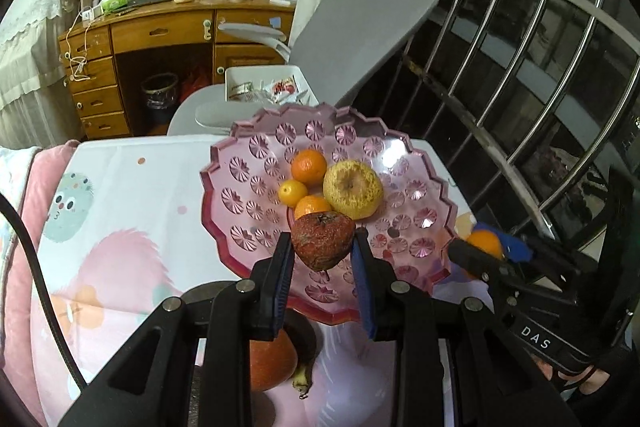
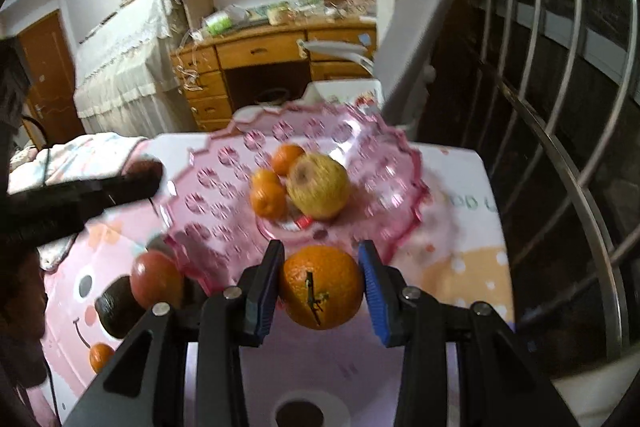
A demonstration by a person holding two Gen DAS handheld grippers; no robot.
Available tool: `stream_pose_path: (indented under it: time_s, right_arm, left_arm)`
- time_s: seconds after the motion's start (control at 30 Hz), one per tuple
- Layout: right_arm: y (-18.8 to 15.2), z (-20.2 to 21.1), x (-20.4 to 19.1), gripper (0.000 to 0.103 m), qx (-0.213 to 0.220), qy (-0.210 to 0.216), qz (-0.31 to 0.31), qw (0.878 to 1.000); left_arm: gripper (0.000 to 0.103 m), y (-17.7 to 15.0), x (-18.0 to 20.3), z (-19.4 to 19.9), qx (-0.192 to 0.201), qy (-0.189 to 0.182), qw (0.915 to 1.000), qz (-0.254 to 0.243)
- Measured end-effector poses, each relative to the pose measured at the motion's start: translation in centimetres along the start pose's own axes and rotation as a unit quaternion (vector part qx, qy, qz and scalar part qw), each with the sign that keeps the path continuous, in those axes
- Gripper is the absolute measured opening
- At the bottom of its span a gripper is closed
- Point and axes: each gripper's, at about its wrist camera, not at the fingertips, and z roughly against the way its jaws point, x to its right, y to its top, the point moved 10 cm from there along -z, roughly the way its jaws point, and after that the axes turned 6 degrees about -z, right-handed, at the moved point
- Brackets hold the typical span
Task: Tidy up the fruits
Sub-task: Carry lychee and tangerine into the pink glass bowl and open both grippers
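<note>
A pink cut-glass fruit plate (image 1: pixel 240 203) (image 2: pixel 208 195) stands on the cartoon-print cloth. In it lie a wrinkled yellow apple (image 1: pixel 353 189) (image 2: pixel 318 185) and small oranges (image 1: pixel 308 167) (image 2: pixel 267 198). My left gripper (image 1: pixel 322 247) is shut on a shrivelled dark red fruit (image 1: pixel 322 241), held over the plate's near rim. My right gripper (image 2: pixel 321 285) is shut on an orange with a stem (image 2: pixel 321 287), in the air just short of the plate's front edge. That orange (image 1: pixel 484 245) and the right gripper also show at the right of the left wrist view.
On the cloth near the plate lie a red round fruit (image 2: pixel 156 277) (image 1: pixel 270 361), a dark fruit (image 2: pixel 114 307) and a small orange (image 2: pixel 100 355). A grey office chair (image 1: pixel 360 27) and a wooden desk (image 1: pixel 160 35) stand behind. Metal window bars (image 1: pixel 540 67) run along the right.
</note>
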Motion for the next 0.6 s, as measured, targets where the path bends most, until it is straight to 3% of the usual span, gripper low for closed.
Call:
stream_pose_path:
  time_s: [0.33,0.5,0.6]
  right_arm:
    - [-0.3,-3.6,-1.7,0.041,-0.022,0.038,-0.008,0.999]
    - [-0.5,-3.6,-1.9,0.059,-0.026,0.051,-0.037,0.998]
    - [-0.8,-3.6,-2.1,0.063,-0.033,0.046,-0.044,0.997]
  left_arm:
    - [0.028,-1.9,0.0,-2.4,-0.040,0.014,0.9991,-0.002]
    - [0.049,-2.2,-0.2,-2.2,-0.044,0.023,0.9987,-0.001]
    - [0.050,-2.8,-0.8,-1.7,-0.050,0.031,0.9982,0.008]
